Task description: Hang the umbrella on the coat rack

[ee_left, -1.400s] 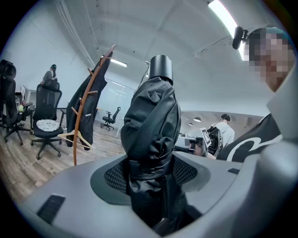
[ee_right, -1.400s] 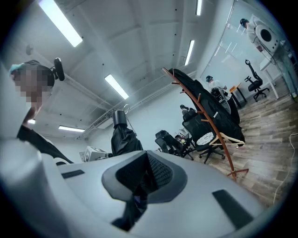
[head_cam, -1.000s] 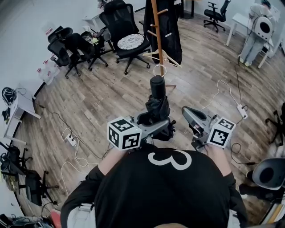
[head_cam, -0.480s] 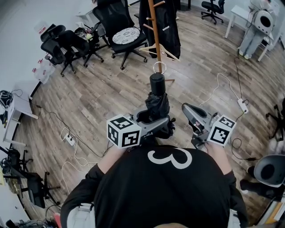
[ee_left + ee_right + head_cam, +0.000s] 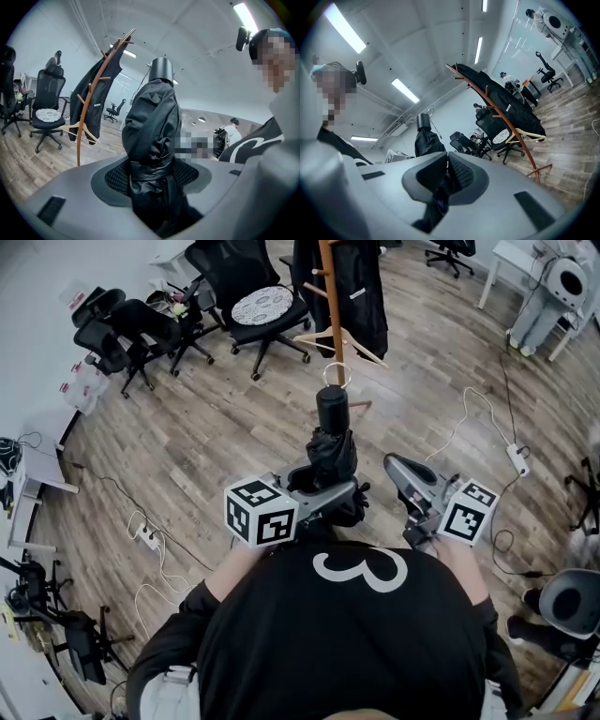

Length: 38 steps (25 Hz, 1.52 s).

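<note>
The left claw (image 5: 328, 495) is clamping the folded umbrella (image 5: 332, 451) upright in the air, while the right claw (image 5: 397, 471) is sitting closed and empty. The coat rack (image 5: 330, 296) is standing well ahead, so the hanging is not yet done.

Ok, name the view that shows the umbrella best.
The left gripper view: the umbrella fills the centre, clamped between the jaws. The head view shows it from above. The right gripper view shows only its top, small, beyond its own jaws.
</note>
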Available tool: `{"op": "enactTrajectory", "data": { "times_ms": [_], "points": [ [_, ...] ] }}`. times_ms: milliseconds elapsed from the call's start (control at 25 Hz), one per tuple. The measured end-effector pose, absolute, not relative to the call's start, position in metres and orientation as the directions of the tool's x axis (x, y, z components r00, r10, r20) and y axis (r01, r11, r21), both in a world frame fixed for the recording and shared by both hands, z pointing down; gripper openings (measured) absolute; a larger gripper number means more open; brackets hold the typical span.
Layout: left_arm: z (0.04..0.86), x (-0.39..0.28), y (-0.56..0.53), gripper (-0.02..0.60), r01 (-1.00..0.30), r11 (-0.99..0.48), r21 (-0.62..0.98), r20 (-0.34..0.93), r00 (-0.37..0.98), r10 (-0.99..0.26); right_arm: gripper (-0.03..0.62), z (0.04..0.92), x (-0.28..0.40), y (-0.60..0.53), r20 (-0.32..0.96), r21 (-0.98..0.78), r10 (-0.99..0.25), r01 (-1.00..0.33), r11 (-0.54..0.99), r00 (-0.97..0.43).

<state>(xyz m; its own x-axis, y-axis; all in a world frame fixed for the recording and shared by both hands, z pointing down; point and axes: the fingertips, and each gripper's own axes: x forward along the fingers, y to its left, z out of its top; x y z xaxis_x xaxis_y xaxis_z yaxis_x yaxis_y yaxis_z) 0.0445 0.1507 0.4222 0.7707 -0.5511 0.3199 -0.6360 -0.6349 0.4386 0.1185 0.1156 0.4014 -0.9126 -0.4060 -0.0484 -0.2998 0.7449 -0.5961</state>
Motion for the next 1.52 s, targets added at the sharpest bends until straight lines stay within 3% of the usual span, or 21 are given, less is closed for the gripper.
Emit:
{"op": "enactTrajectory", "data": {
  "times_ms": [880,1520],
  "points": [
    [0.421,-0.051,-0.058,0.267,-0.560,-0.686,0.464,0.363,0.827,-0.429,0.028,0.387,0.032,-0.089,-0.033,-0.620,-0.530,-0.399,0.675,-0.847],
    [0.436,-0.100,-0.140,0.267,-0.528,-0.707,0.470,0.373,0.845,-0.383,0.028,0.398,-0.015,-0.163,-0.021,-0.620,-0.576,-0.441,0.648,-0.817]
  ]
}}
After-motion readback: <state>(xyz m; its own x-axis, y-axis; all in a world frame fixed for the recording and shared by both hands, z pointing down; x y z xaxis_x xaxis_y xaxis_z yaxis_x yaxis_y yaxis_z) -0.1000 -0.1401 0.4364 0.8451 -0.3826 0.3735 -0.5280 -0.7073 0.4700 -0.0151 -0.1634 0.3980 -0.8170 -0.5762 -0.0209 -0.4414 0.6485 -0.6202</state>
